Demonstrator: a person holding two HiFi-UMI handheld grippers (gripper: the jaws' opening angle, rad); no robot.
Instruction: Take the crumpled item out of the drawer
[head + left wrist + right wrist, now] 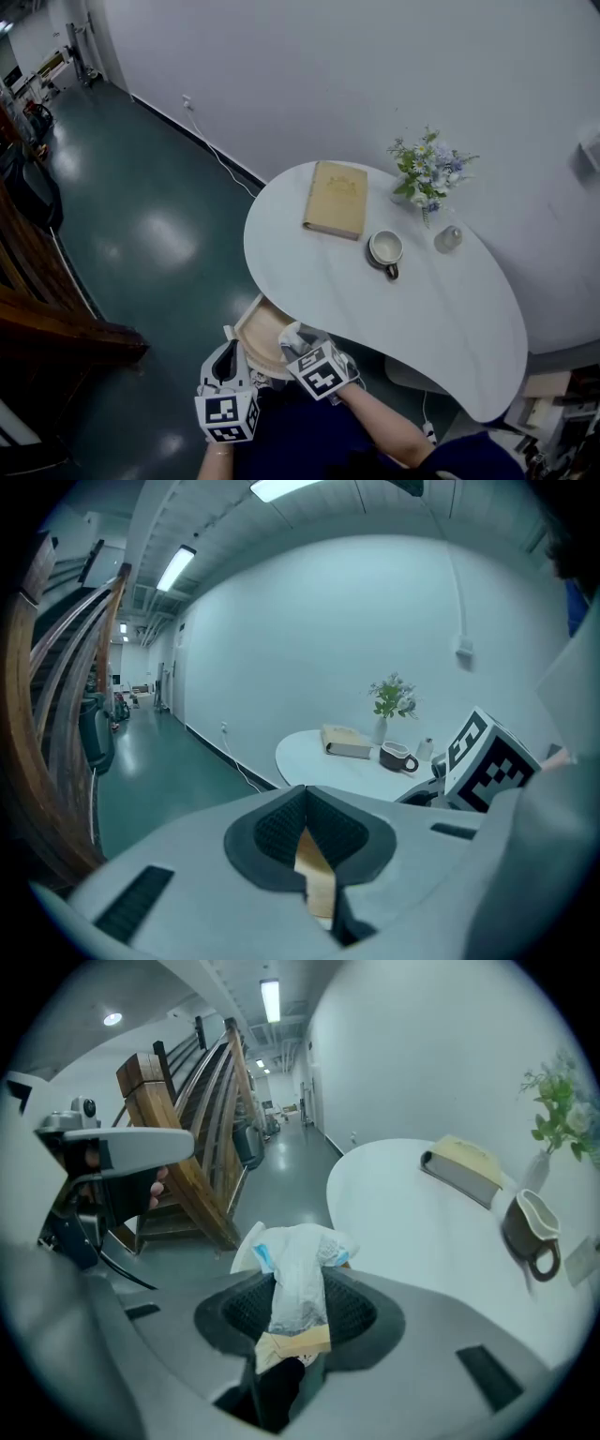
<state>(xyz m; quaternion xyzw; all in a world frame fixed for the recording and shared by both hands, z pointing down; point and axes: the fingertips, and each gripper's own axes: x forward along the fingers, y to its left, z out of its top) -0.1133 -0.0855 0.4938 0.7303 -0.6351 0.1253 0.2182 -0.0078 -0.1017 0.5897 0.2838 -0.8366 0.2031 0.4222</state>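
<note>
head view, looking steeply down: a white kidney-shaped table point(375, 309) is standing on a dark green glossy floor point(141, 234) by a pale wall. a shallow wooden drawer point(258, 328) is sticking out open from under the table's near edge.

the right gripper point(292, 336) is hanging over the open drawer, its jaws partway closed and pinching the crumpled item point(291, 332). in the right gripper view this item point(298, 1279) is showing as a scrunched white plastic wrapper with small blue printed patches, too creased to read. it is bulging up out of the jaws, clear of the drawer.

the left gripper point(228, 349) is pointing at the drawer's left corner. in the left gripper view its jaws are sitting nearly together, with a thin tan strip in the slit; what that strip is cannot be told.

each gripper is carrying a cube with black and white square markers point(322, 372).

on the table a tan closed book point(337, 199) is lying flat, its cover print too small to read. just beside it a white mug point(385, 249) is standing, then a small glass jar point(448, 238) and a vase of flowers point(428, 173).
</note>
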